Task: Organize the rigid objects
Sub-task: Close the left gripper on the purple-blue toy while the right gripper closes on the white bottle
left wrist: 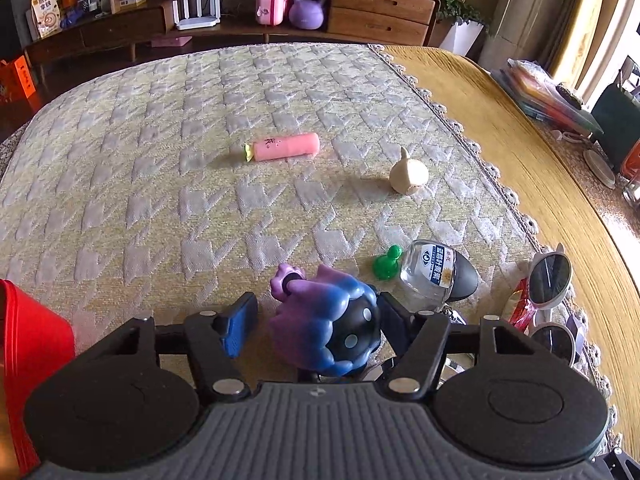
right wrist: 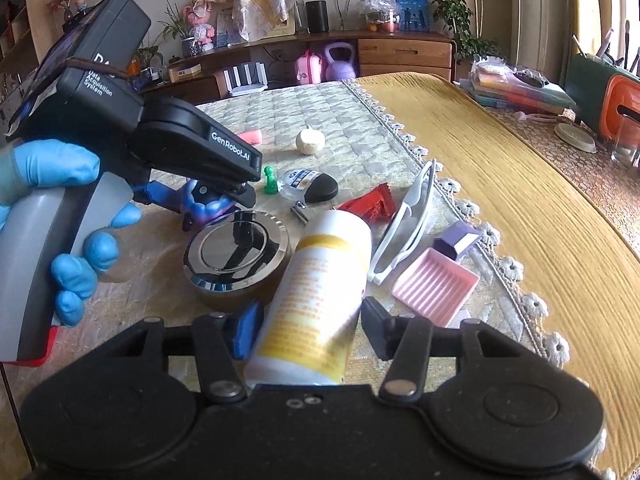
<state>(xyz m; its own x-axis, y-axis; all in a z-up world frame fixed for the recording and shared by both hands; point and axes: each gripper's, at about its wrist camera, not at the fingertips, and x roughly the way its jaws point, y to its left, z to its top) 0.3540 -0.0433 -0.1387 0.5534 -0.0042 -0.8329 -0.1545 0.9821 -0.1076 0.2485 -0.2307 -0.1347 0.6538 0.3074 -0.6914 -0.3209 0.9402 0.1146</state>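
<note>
Both claws are positioned over the cluttered near corner of the worktop [left wrist: 160, 184], which is covered by a quilted houndstooth cloth. The left claw [left wrist: 316, 320] straddles a purple-and-blue toy figure [left wrist: 324, 320]. Its right-hand pad sits against the figure's dark spotted part, while a gap of cloth shows between the blue left-hand pad and the figure, so the claw is partly open and the grip is judged not yet complete. The steep downward approach lets both fingers pass on either side of the figure. The right claw [right wrist: 310, 320] brackets a white bottle with a yellow label [right wrist: 316, 300] that lies tilted on the cloth, its lower end toward the camera. The pads stand at or just beside the bottle's sides; firm contact cannot be confirmed, so this claw is read as part-way open around the bottle. A gloved hand [right wrist: 72, 216] carries the left unit, visible in the right wrist view. The remaining items lie nearby: a round chrome-lidded tin [right wrist: 236, 256] just beside the bottle, white sunglasses [right wrist: 404, 224], a pink ridged tray [right wrist: 436, 286], a small purple box [right wrist: 460, 240], a red wrapper [right wrist: 370, 202], a clear bottle with a black cap [left wrist: 436, 276] and a green pawn [left wrist: 386, 262]. A pink tube [left wrist: 286, 147] and a garlic bulb [left wrist: 409, 176] lie well apart toward the centre. A red bin [left wrist: 28, 360] at the left edge is probably the destination.
</note>
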